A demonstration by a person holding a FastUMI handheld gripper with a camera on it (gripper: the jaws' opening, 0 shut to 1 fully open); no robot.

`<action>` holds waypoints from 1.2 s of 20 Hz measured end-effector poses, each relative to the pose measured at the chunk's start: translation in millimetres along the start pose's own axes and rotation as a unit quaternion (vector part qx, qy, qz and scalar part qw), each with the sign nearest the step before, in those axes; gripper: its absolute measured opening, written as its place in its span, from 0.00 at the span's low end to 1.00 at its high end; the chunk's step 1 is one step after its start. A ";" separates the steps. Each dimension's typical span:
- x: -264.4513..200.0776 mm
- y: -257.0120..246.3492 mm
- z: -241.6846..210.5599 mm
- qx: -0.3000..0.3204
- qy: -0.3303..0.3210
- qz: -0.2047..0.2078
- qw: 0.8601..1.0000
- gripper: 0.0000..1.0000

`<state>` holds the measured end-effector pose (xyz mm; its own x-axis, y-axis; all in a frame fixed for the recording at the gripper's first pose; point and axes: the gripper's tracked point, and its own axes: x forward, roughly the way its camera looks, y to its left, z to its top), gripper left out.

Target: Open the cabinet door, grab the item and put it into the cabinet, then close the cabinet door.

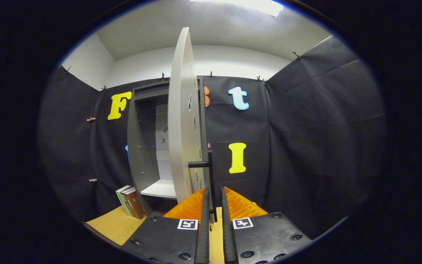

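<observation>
Books (130,201) stand on the bench (112,223) at the far left, leaning against the cabinet's outer side wall, well apart from your claw. They are the only loose things here, so I take them for the item to stow. Expect a stiff, fairly heavy block with smooth covers; if they are separate volumes they could slide against each other, so take them across the covers near the middle, both fingers squeezing the stack together, rather than by a corner.

Next to the right is the cabinet (141,146), its inside open to you, with a pale shelf (159,189) low down that looks bare and ready to receive them.

Then comes the door (181,121), swung out so far that you see it nearly edge-on. It is a rigid flat panel; it should swing lightly on its hinges.

The dark bar handle (211,176) stands off the door's face on a short post and runs down between your fingers. Your claw (214,200) is narrowed to a slim gap around that bar, close on either side. Whether both fingers actually press on it I cannot tell. The bar is thin, hard and probably slick, so it will pivot in the grip as the door turns.

The opening step looks done. Your next job is to let go of the handle and cross left to the books.
</observation>
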<state>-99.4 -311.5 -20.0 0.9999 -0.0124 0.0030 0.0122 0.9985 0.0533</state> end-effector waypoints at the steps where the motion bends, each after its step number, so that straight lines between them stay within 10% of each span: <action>1: -4.1 6.4 4.7 -0.002 -0.006 0.002 1.000 0.16; 11: -9.0 85.1 -19.6 -0.002 0.000 -0.017 1.000 0.17; 15: 6.1 124.3 -74.7 0.011 0.064 -0.045 0.997 0.17; 17: 12.7 142.8 -112.2 0.011 0.108 -0.064 0.992 0.39; 24: 14.7 186.5 -234.7 0.022 0.234 -0.109 0.966 0.34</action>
<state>-81.5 -112.9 -244.3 0.8662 -0.1867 -0.4635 0.2329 0.9715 0.0438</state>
